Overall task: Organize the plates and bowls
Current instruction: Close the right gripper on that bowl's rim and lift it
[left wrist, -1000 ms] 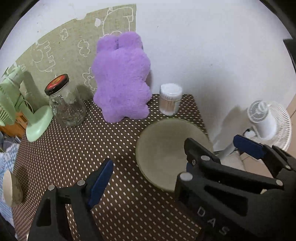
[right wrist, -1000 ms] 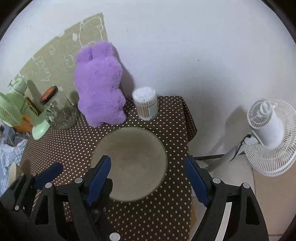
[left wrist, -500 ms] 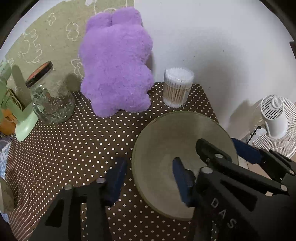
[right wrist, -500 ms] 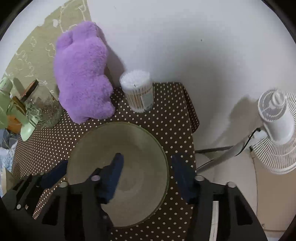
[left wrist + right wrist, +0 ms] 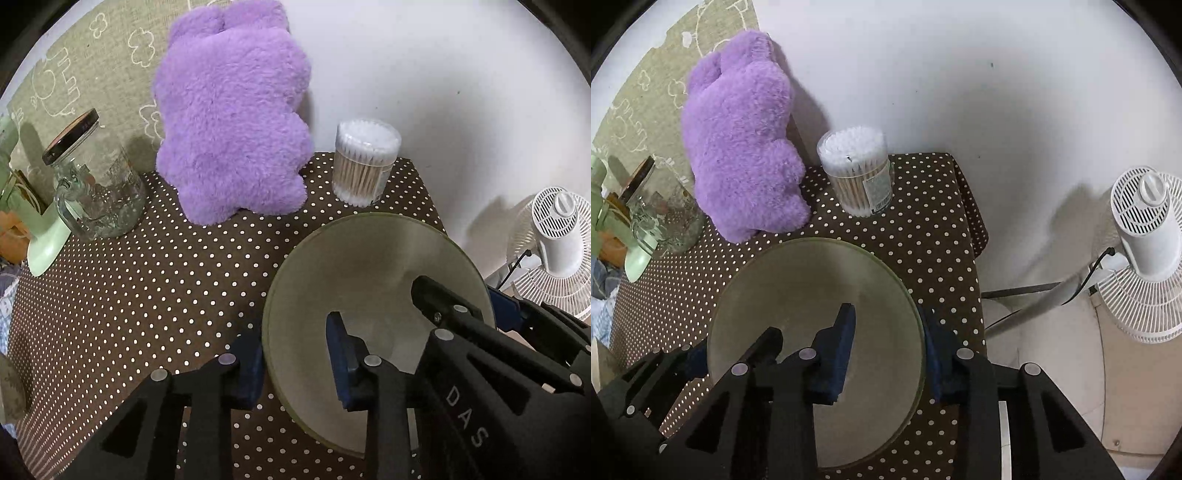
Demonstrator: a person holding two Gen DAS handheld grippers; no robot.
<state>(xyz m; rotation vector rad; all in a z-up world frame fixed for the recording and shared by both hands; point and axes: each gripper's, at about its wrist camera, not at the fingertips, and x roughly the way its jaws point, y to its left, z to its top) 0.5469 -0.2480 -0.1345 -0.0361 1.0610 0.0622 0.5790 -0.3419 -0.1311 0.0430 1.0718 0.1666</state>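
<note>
The olive bowl sits on the dotted bench just in front of the cotton-swab tub — likely stiff, smooth-glazed and breakable, best taken by its rim — where the left gripper and right gripper, jaws just narrowed, each straddle opposite walls.

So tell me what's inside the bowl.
No food or dishes in the bowl: only one finger each of the left gripper and right gripper, straddling opposite rims. They cover part of the bottom.
</note>
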